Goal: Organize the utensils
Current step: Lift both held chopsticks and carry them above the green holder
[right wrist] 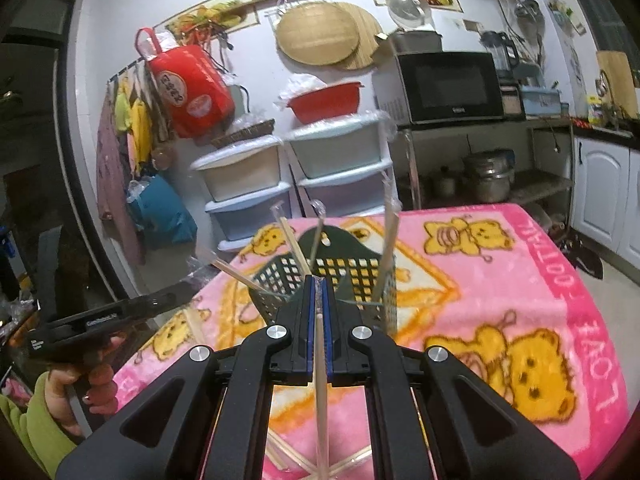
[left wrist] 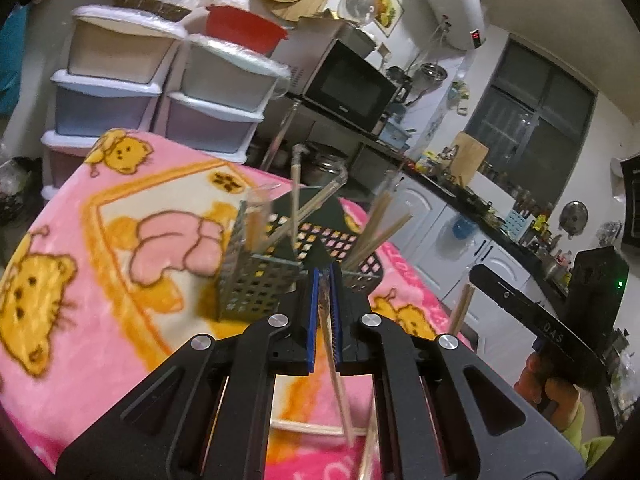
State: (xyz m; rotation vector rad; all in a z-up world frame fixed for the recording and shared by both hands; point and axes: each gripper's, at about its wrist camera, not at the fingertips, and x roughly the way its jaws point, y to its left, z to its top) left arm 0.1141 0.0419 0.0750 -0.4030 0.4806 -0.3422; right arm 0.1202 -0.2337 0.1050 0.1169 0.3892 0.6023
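Both grippers, left (left wrist: 325,276) and right (right wrist: 319,286), each clamp one wrapped chopstick (left wrist: 334,344), pointing at the basket (right wrist: 352,276) at 12 o'clock.

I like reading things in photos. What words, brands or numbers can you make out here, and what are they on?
"DAS" on the right gripper, seen from the left wrist view.
"LOVE", upside down, on the pink blanket border; the word beside it is unclear.
White print on the left gripper: too blurred.
Microwave brand: too small.
Red bag label: unreadable.
Water heater red display: too small.
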